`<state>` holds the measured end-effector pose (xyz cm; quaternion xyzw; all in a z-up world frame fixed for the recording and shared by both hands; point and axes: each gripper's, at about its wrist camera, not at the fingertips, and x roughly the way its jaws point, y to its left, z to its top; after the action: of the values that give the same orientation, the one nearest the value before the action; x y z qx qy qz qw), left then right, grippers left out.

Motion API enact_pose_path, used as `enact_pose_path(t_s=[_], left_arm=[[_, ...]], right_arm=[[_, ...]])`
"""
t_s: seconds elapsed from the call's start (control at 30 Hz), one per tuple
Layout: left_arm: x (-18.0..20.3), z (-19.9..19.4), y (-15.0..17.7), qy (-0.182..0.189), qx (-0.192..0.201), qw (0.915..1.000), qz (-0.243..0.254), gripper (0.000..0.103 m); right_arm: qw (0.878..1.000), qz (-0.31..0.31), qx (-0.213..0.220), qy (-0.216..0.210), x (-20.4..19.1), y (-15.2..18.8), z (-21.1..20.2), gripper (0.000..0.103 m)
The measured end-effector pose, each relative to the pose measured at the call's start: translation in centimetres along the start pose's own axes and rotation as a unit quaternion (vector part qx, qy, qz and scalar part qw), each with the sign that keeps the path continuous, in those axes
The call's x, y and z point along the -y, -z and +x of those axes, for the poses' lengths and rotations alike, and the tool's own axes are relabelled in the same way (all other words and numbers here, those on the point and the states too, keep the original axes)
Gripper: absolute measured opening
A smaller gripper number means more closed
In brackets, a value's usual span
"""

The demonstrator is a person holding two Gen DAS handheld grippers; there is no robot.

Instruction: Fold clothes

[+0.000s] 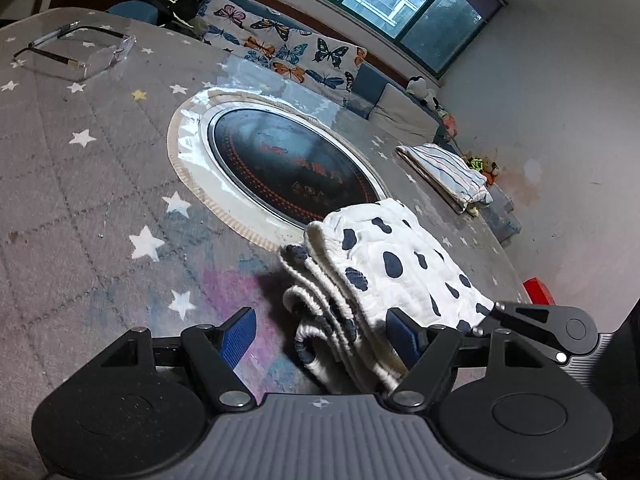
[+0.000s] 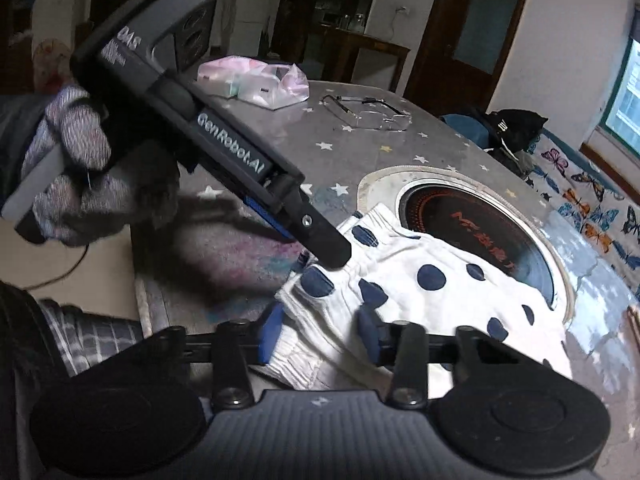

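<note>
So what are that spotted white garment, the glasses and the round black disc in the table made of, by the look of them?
The spotted garment looks like soft quilted cotton, matte, with stitched ribbed edges. The glasses seem clear plastic: see-through lenses with a slight gleam, and thin dark arms that could be metal or plastic. The round black disc looks like glossy glass or ceramic, since it mirrors the room; which one I can't tell.

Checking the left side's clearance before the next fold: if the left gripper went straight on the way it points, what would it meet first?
Probably the folded spotted garment: its stacked edges already lie between the open left gripper fingers.
</note>
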<state>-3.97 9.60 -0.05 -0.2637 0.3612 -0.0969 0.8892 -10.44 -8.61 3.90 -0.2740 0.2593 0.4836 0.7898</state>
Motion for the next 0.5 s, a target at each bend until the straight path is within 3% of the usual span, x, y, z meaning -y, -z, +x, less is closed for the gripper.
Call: enact_pose_path(t_s=[0.13, 0.3, 0.5], left_arm=[[-0.5, -0.1, -0.3, 0.009, 0.002, 0.9998, -0.020, 0.075], [-0.5, -0.5, -0.6, 0.018, 0.009, 0.9993, -0.031, 0.075], [-0.4, -1.1, -0.5, 0.015, 0.020, 0.9989, -0.039, 0.075]], right_arm=[[1.000, 0.018, 0.017, -0.008, 0.8, 0.0, -1.4, 0.017], [0.998, 0.039, 0.036, -0.017, 1.7, 0.1, -3.5, 0.013], [0.999, 0.016, 0.027, -0.030, 1.1, 1.3, -4.2, 0.012]])
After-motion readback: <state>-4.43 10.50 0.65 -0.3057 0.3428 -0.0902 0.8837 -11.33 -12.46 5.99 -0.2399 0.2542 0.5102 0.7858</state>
